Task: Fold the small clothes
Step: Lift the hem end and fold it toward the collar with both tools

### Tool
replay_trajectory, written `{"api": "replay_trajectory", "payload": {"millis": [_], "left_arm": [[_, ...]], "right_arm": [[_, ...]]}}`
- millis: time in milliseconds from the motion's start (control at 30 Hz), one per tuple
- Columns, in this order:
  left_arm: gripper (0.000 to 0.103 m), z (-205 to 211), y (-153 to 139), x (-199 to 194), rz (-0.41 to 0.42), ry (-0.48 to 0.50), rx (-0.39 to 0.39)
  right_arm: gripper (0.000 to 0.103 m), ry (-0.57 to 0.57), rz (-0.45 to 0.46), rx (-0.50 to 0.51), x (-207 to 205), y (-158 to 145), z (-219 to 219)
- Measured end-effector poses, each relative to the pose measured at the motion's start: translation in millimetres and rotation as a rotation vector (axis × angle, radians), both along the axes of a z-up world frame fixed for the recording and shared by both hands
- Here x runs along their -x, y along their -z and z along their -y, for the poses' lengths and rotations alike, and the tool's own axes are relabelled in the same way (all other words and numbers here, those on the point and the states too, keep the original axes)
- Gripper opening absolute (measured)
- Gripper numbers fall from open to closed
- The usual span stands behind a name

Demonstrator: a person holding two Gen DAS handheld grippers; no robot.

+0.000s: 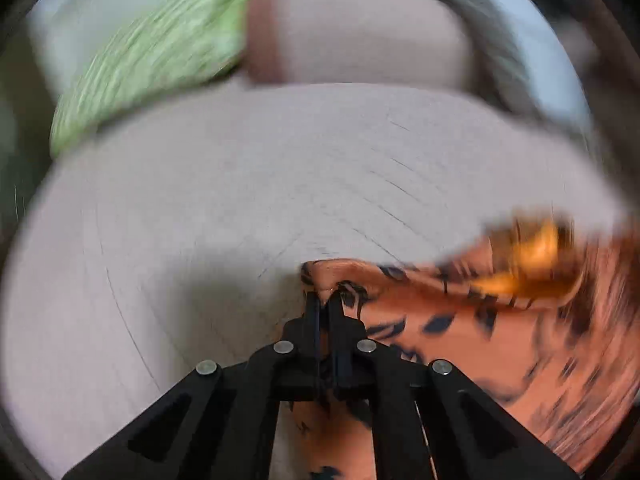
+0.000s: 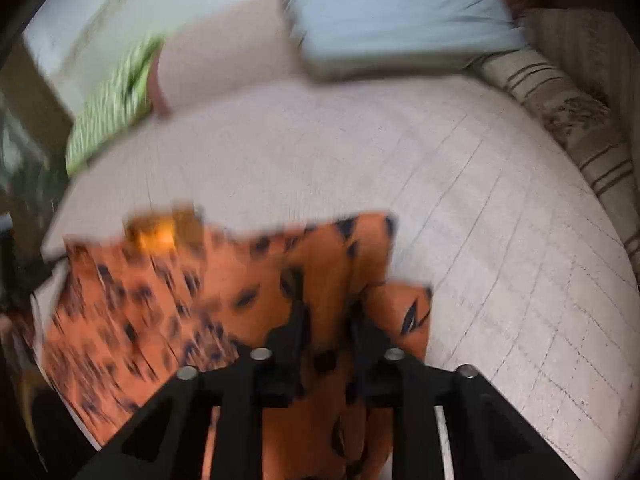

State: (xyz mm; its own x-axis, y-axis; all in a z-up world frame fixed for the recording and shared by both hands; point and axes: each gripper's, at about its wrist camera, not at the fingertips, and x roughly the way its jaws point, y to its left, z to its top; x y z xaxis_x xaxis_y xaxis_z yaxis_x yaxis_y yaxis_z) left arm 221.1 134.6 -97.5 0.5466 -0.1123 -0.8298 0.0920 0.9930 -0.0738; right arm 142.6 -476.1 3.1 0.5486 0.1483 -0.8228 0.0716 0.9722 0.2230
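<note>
An orange garment with black markings (image 1: 500,328) is held over a pale pink bedspread (image 1: 240,184). My left gripper (image 1: 326,300) is shut on its edge, the cloth hanging away to the right. In the right wrist view the same garment (image 2: 192,304) spreads to the left, blurred by motion. My right gripper (image 2: 326,308) has its fingers a little apart with a fold of the orange cloth pinched between them. A brighter orange patch (image 2: 160,236) sits at the garment's far edge.
A green patterned cushion (image 2: 112,104) and a pink pillow (image 2: 224,56) lie at the bed's far side, with a light blue pillow (image 2: 392,20) beside them. A striped beige bolster (image 2: 572,120) runs along the right edge. The bedspread (image 2: 480,200) stretches ahead.
</note>
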Motion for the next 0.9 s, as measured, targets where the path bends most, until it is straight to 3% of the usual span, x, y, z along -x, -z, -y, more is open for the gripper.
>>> {"api": "replay_trajectory", "payload": {"millis": [33, 100, 133, 200, 233, 267, 300, 400, 500, 533, 567, 600, 667, 700, 767, 800, 900], "left_arm": [[0.004, -8.9, 12.6, -7.4, -0.054, -0.062, 0.038], [0.01, -3.4, 32.3, -14.3, -0.106, -0.049, -0.018], [0.01, 1.9, 30.4, -12.2, -0.08, -0.035, -0.056], [0.023, 12.9, 16.6, -4.9, -0.039, 0.003, -0.094], [0.041, 15.6, 10.5, -0.9, -0.022, 0.014, -0.105], [0.05, 17.9, 2.2, 3.8, 0.01, 0.016, -0.121], [0.051, 19.6, -9.2, 13.1, 0.067, 0.01, -0.135], [0.052, 26.7, -23.4, 32.2, 0.138, 0.029, -0.146], [0.056, 33.3, -22.2, 57.0, 0.185, 0.044, -0.177], [0.061, 35.5, -16.7, 63.2, 0.184, 0.048, -0.191], [0.062, 30.4, -10.3, 68.7, 0.176, 0.054, -0.203], [0.062, 33.6, 2.9, 70.4, 0.141, 0.07, -0.234], [0.062, 35.2, 28.2, 70.6, 0.072, 0.068, -0.302], [0.063, 31.0, 28.8, 74.4, 0.077, 0.062, -0.293], [0.064, 23.4, 28.2, 79.1, 0.097, 0.024, -0.244], [0.064, 22.2, 24.8, 78.2, 0.089, 0.012, -0.231], [0.064, 21.8, 3.6, 86.6, 0.099, 0.0, -0.201]], "right_arm": [[0.018, 0.035, -0.012, -0.014, -2.3, 4.2, 8.1], [0.02, 0.077, -0.171, -0.017, -13.3, 38.9, 22.3], [0.019, 0.072, -0.154, -0.02, -10.4, 40.6, 22.7], [0.022, 0.052, -0.073, 0.005, 1.8, 21.4, 16.8], [0.027, 0.049, -0.051, -0.003, 5.7, 14.6, 15.3], [0.06, 0.042, -0.028, -0.01, 9.4, 7.1, 13.4], [0.091, 0.038, -0.005, -0.013, 12.2, 1.5, 11.3], [0.091, 0.009, 0.039, 0.001, 11.3, -7.3, 3.6], [0.091, 0.011, 0.0, 0.002, -3.6, 6.8, 2.0], [0.089, 0.003, -0.028, 0.024, -8.3, 16.4, -1.0], [0.061, 0.01, -0.057, 0.052, -9.8, 24.9, -5.6], [0.007, 0.042, -0.084, 0.062, -13.0, 30.3, -2.4], [0.007, 0.11, -0.027, 0.026, -8.3, 20.5, 5.1], [0.007, 0.125, -0.014, 0.035, -5.8, 17.9, 6.9], [0.007, 0.17, -0.092, 0.069, -5.5, 38.1, 16.5], [0.008, 0.186, -0.097, 0.04, -2.2, 44.0, 22.2], [0.015, 0.185, -0.032, 0.018, 11.2, 20.0, 18.3]]}}
